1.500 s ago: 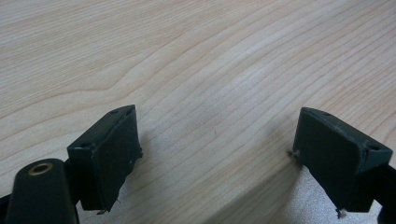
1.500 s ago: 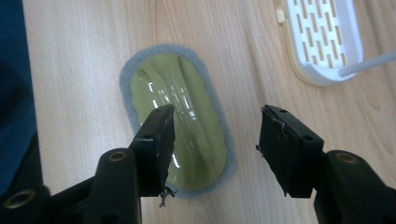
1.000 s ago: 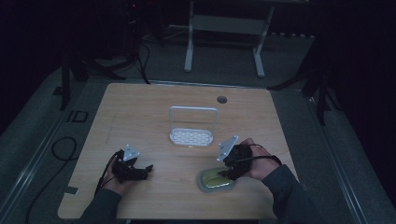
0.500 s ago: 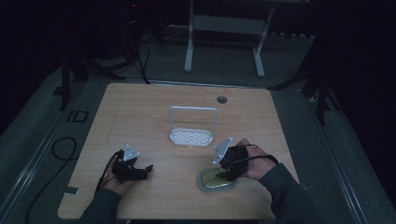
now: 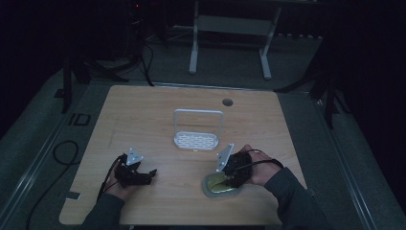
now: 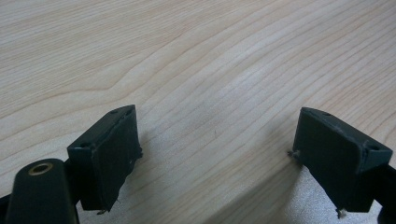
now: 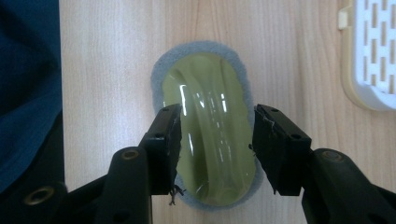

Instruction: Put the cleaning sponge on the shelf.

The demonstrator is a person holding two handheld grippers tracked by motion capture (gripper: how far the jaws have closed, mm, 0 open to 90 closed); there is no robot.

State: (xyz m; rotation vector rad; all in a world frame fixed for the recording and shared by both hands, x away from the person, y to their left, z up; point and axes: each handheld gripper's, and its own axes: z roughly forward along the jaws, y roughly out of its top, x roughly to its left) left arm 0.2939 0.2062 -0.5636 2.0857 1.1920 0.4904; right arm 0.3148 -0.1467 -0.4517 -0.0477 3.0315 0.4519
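Observation:
An oval grey scrub pad [image 7: 159, 79] with a glossy yellow-green domed top [image 7: 210, 88] lies flat on the wooden table [image 5: 143, 120], at the front right. My right gripper [image 7: 215, 116] hangs over it, open, with one jaw at each long side of the dome; I cannot tell whether they touch it. In the high view the right gripper [image 5: 224, 179] sits on the pad [image 5: 210, 189], held by a hand. My left gripper [image 5: 149, 174] rests open at the front left with bare wood between its jaws [image 6: 217, 121].
A white slotted rack [image 5: 196, 140] with an upright wire handle [image 5: 198, 112] stands at the table's middle; its corner [image 7: 373, 60] lies just right of the pad. A round cable hole [image 5: 227, 102] sits near the far edge. A dark sleeve [image 7: 28, 93] lies left of the pad.
My right gripper has moved a little forward and left, coming down over the yellow-green pad. The left gripper has stayed put.

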